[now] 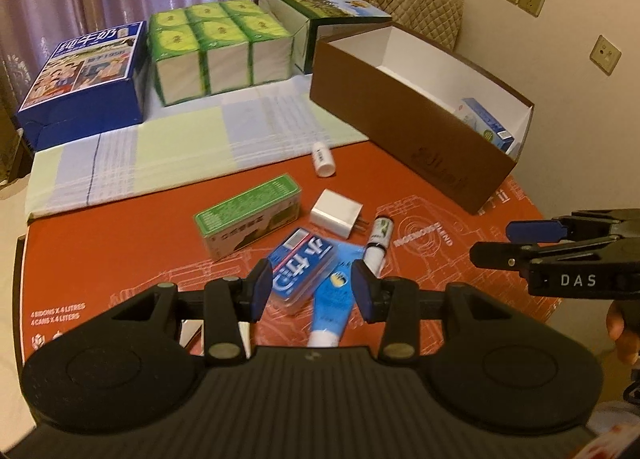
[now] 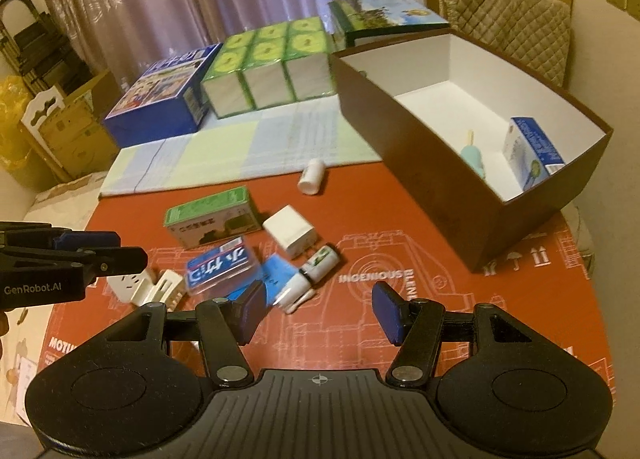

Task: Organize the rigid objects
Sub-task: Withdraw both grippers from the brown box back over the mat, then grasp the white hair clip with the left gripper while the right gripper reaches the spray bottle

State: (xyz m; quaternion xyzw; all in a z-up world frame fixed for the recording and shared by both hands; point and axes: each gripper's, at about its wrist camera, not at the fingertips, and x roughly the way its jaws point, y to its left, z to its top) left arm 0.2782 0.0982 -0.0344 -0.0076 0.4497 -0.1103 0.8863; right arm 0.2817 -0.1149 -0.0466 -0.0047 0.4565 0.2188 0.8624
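Left wrist view. The left gripper point(image 1: 311, 286) has its jaws apart with nothing clamped; through the gap show a blue card case point(image 1: 301, 269) and a blue tube point(image 1: 333, 307), both lying on the red mat point(image 1: 120, 259) below the pads. At 12 o'clock from them sit a white charger point(image 1: 335, 213) and a green tin point(image 1: 248, 215); a white-and-black tube point(image 1: 379, 243) lies at 1 o'clock and a small white bottle point(image 1: 322, 159) further out at 12. The brown box point(image 1: 400, 127), the likely destination, stands at 2 o'clock, with a blue-white carton point(image 1: 486, 127) inside. The right gripper point(image 1: 492, 243) enters at 3 o'clock.

Right wrist view. Here the right gripper point(image 2: 318, 313) also stands with jaws apart and empty, over bare mat just right of the white-and-black tube. This view alone shows the box floor, with a teal item point(image 2: 474, 159) in it, and a white socket adapter point(image 2: 140, 287) at 9 o'clock, which the left view hides behind its own body; what the teal item is cannot be told through the blur.

Risk, as judged: the case overlaps the blue tube, so closing on one may drag or flip the other. The round tubes would roll if nudged. Both grippers work close together and could collide.
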